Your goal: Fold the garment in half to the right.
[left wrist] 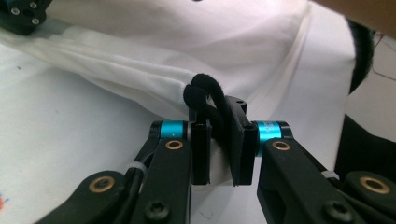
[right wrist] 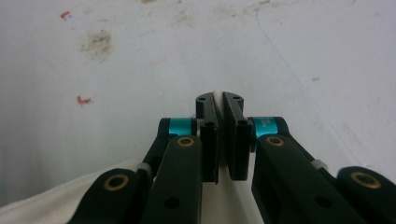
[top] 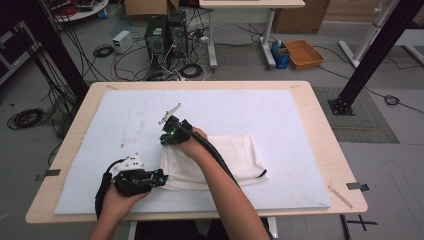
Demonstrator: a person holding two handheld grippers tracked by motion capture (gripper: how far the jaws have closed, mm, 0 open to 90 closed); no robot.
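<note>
**Thin grips on a half-folded white garment**

Cluttered lab floor with cables, computer towers (top: 165,32) and an orange bin (top: 303,53) across the top of the high view. Below that, a wooden table (top: 320,115) topped by a pale, stained mat (top: 235,107) filling the middle of the frame. On the mat, centre to lower centre, a white garment (top: 235,155) with black edge trim, folded into a rough rectangle.

Right gripper (top: 169,131) at the garment's upper left corner, arm crossing over the cloth; in the right gripper view, jaws nearly shut with a sliver of white fabric (right wrist: 217,93) pinched at the very tips. Left gripper (top: 159,176) at the lower left corner; in the left gripper view, jaws clamped on cloth and a loop of black trim (left wrist: 204,89) bulging above the pads.

Likely risks, judged from these holds:
- Slipping out of the right pinch under any sideways pull, given so little fabric between the tips.
- Grabbing one layer only on the left, so the fold opens unevenly.
- Dragging the whole garment across the mat instead of folding it, if both corners lift at different heights.
- Snagging the trim loop on release.
</note>
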